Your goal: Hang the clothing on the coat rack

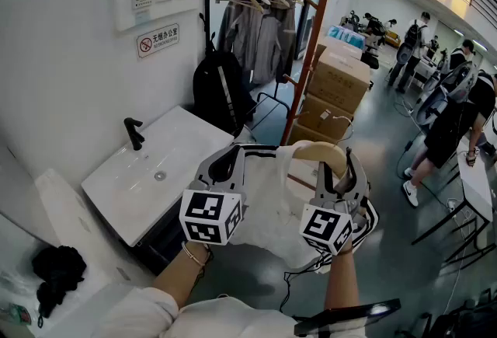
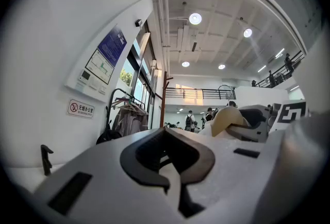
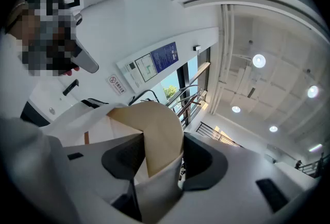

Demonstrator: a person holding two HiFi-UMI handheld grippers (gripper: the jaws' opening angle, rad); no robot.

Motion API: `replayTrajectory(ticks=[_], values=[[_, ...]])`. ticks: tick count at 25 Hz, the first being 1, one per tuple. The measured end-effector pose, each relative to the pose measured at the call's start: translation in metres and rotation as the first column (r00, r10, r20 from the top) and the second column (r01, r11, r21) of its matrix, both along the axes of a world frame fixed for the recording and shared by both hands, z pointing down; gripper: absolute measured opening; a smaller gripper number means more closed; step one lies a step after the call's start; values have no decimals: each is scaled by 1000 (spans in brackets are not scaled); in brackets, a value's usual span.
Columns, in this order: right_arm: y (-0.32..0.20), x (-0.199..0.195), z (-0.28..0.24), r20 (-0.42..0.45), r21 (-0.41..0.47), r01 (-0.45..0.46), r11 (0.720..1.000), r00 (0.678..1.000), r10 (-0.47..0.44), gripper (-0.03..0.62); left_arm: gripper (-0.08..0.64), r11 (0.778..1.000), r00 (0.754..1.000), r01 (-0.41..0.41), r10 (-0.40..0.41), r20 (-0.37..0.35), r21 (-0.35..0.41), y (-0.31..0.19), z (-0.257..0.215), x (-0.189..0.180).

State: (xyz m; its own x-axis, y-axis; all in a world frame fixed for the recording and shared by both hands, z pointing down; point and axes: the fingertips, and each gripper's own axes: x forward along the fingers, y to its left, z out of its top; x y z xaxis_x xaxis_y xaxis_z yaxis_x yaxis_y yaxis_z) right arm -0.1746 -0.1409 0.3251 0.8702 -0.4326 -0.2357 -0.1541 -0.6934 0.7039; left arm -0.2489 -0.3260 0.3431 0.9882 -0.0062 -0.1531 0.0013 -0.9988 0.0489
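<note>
Left gripper (image 1: 224, 164) looks clamped on a thin fold of the white garment (image 1: 272, 208), which has black trim on its edge. It's stretched between both claws, with the coat rack (image 1: 309, 57) beyond at 12 o'clock. Right gripper (image 1: 342, 167) is clenched on the beige collar (image 1: 317, 150).

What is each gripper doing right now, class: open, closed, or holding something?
Left gripper: closed on the white garment.
Right gripper: closed on the same garment's beige-lined collar.

bright, even light from round ceiling lamps (image 2: 195, 18), soft shadows; gripper views fisheye-warped with dark corners, close foreground blurred.
</note>
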Motion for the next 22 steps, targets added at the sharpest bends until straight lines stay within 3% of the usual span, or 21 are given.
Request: replayTrajectory(ticks=[22], values=[[-16,11,-15,-14,28,-60,998,998,61,230,7,998,998,-56,56,-26,-9,-40,-6,16]])
